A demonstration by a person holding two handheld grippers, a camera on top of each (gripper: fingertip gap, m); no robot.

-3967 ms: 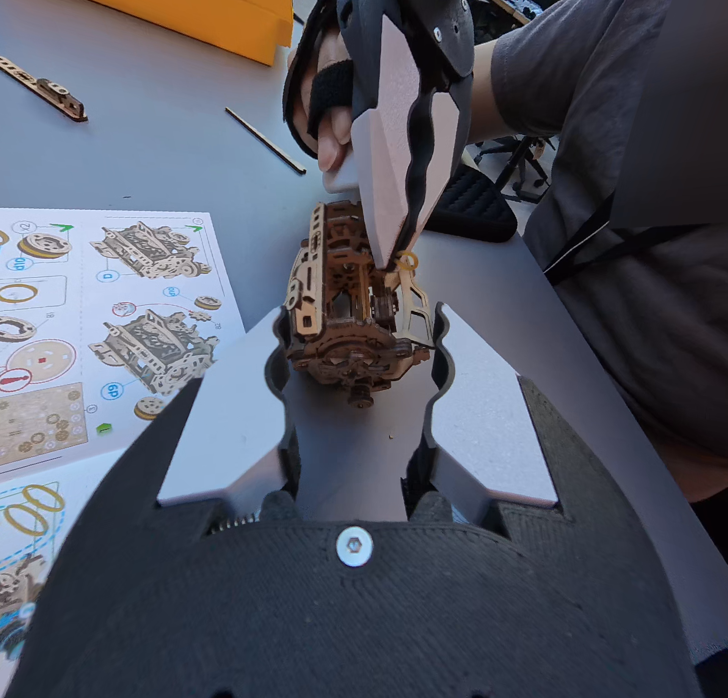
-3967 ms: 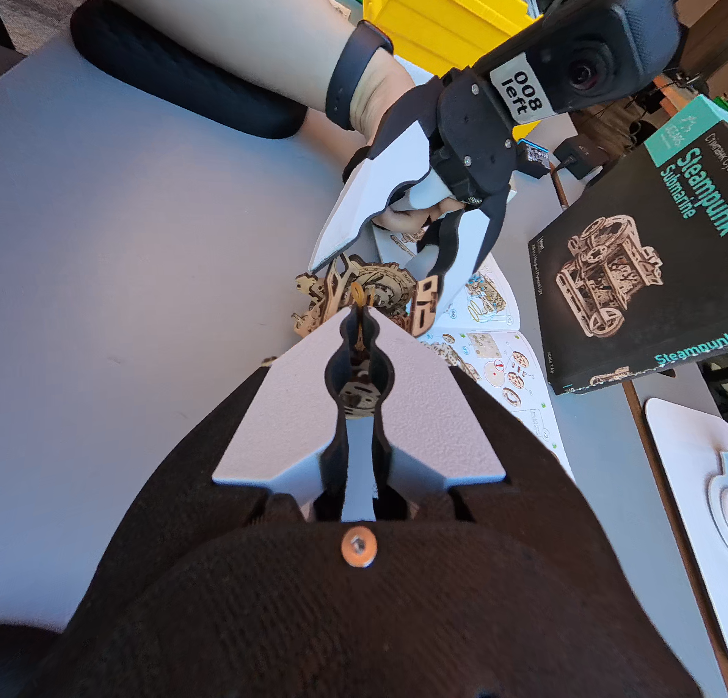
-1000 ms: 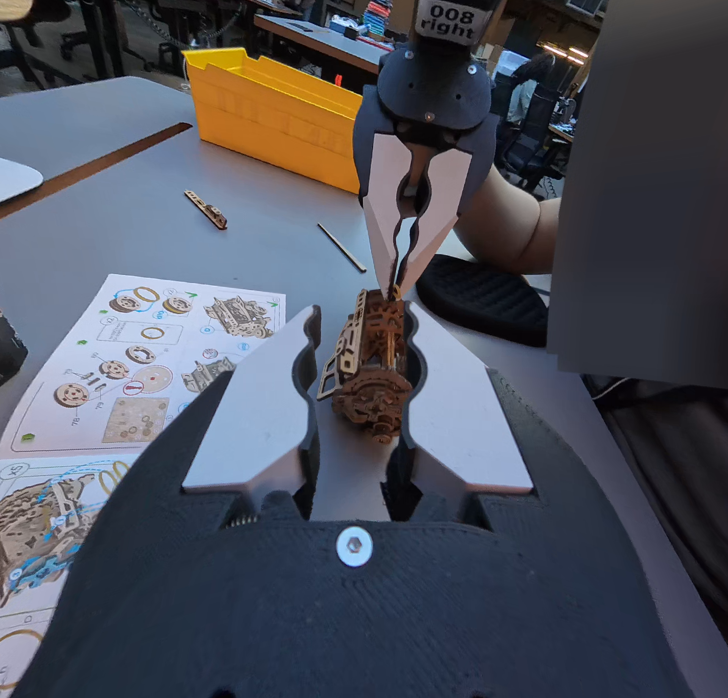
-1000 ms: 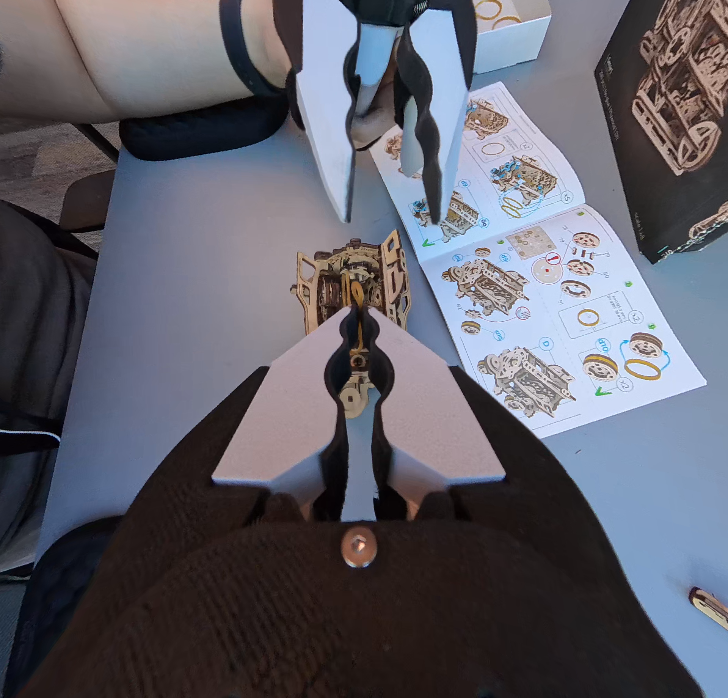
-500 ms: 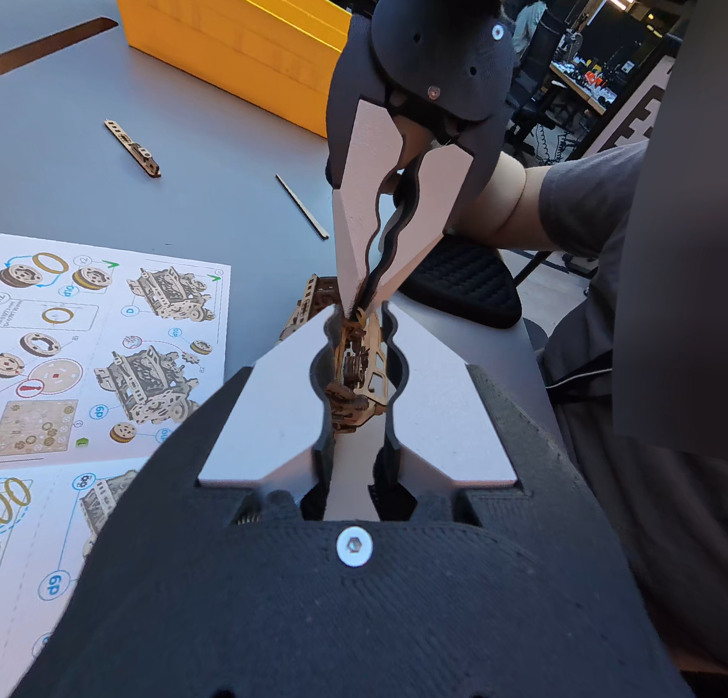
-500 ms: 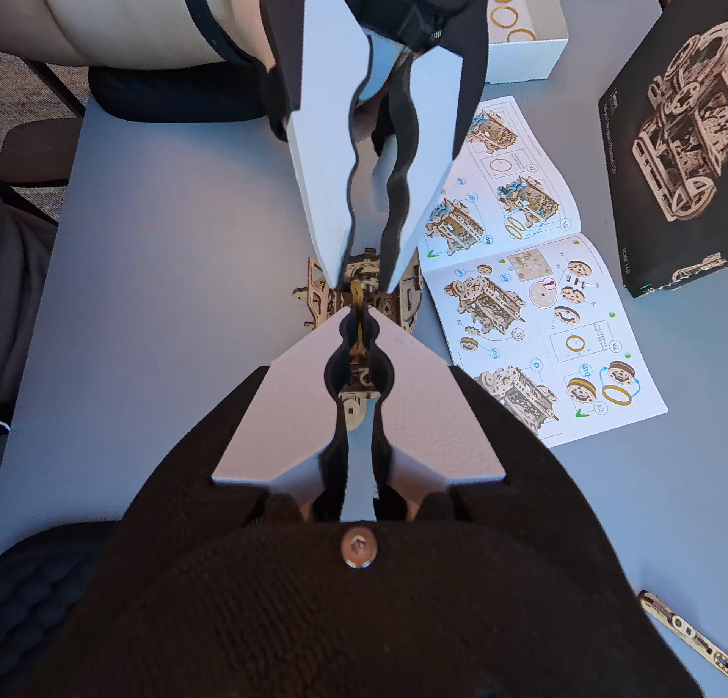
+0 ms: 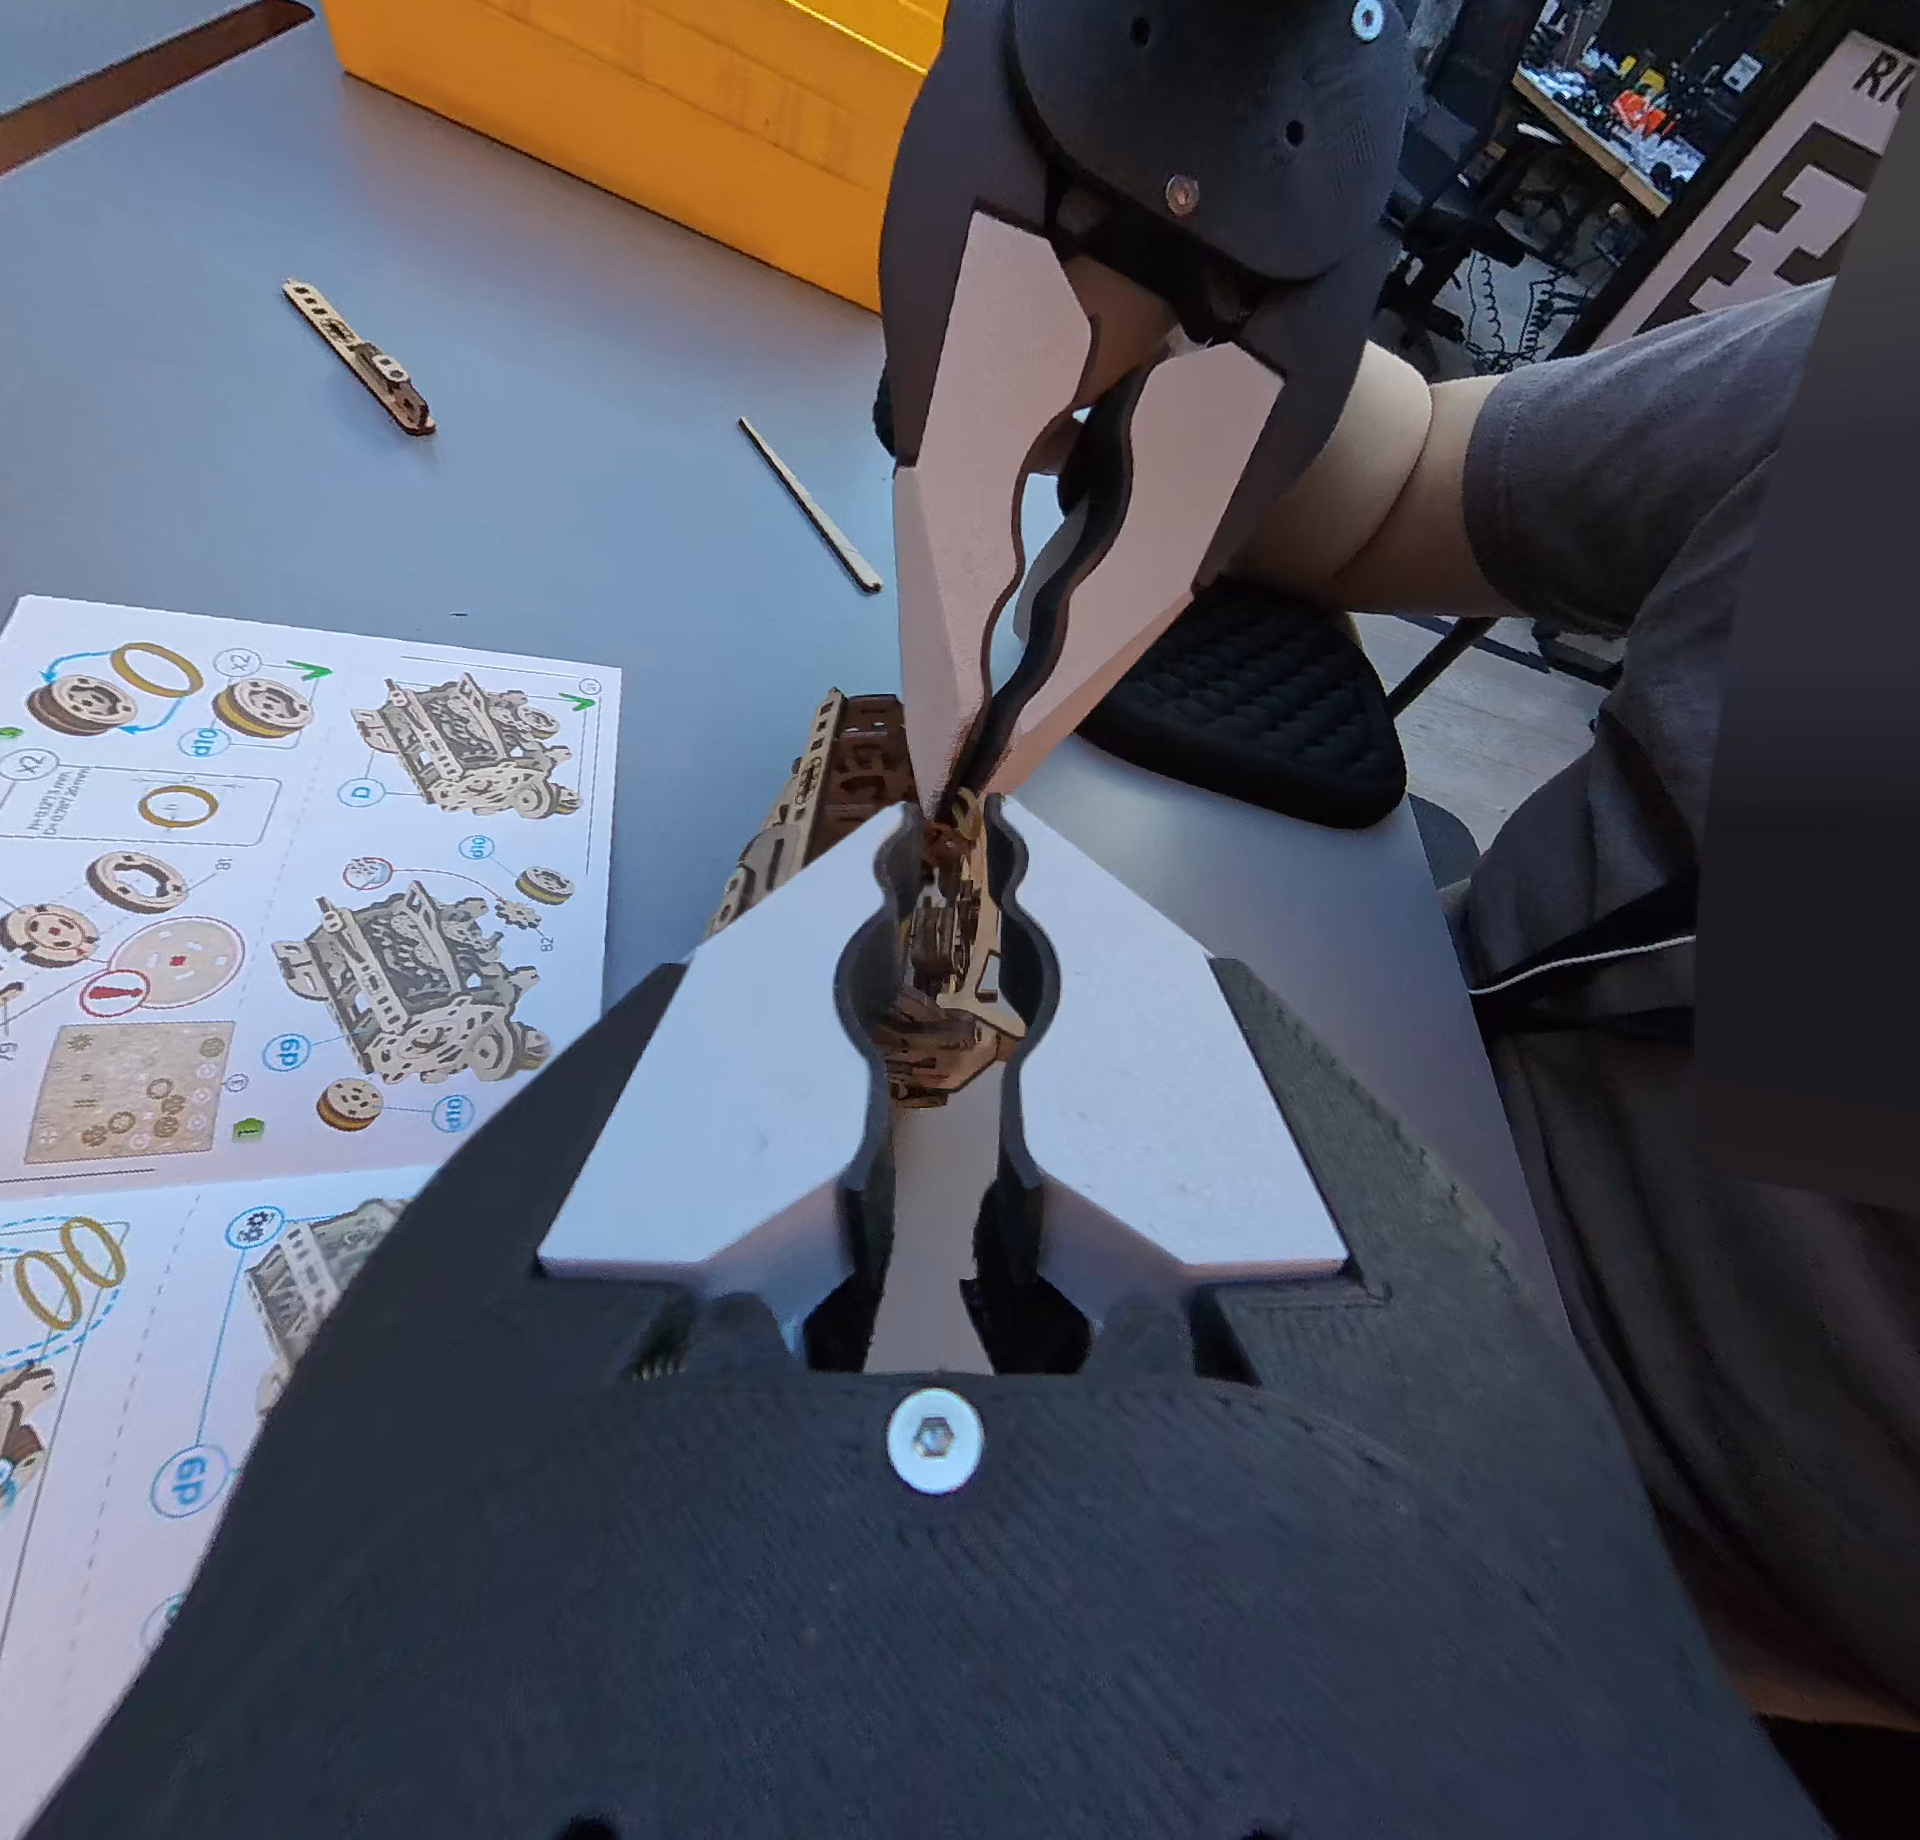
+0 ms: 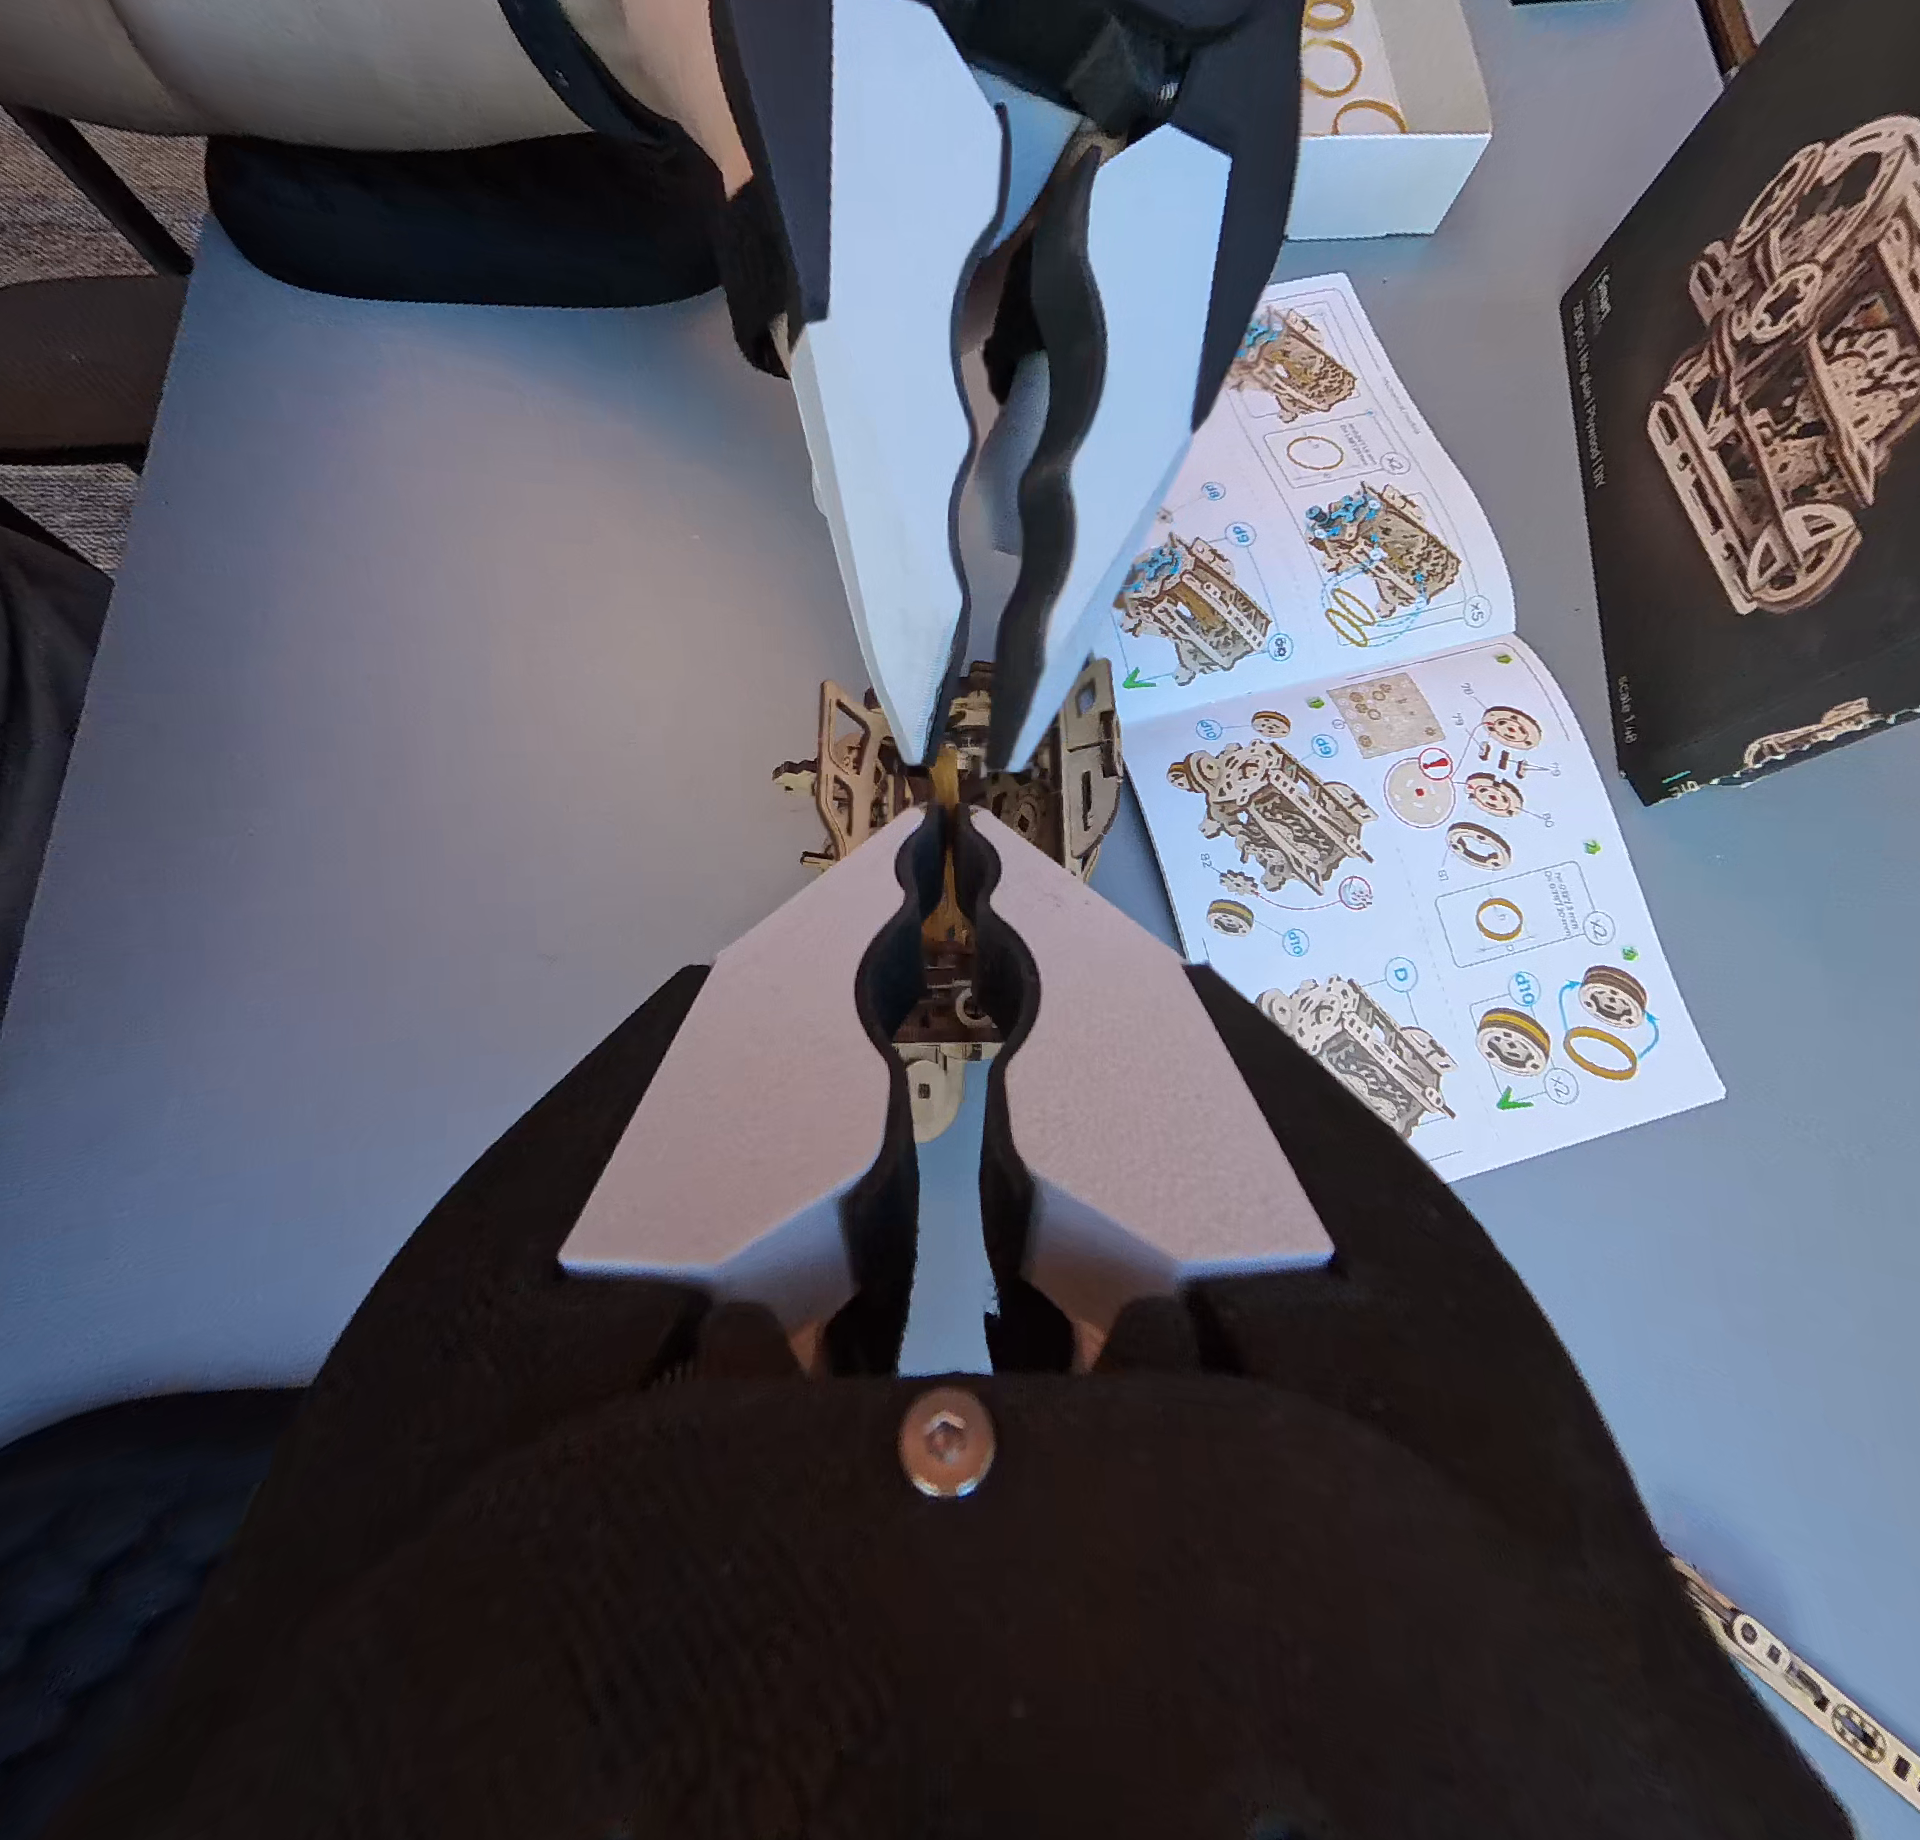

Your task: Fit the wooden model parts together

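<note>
While one wooden model (image 8: pixel 1070 782) sits tabled, right gripper (image 8: pixel 948 826) jaws pinch one rubber band (image 8: pixel 943 782), left gripper (image 7: pixel 943 816) jaws narrowly apart.

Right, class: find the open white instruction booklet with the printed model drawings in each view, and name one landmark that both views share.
Left wrist view: the open white instruction booklet lies flat at the left edge, left of the gripper.
Right wrist view: the booklet lies right of centre, beside the black box.
Shared landmark: the brown wooden model on the grey table.
</note>
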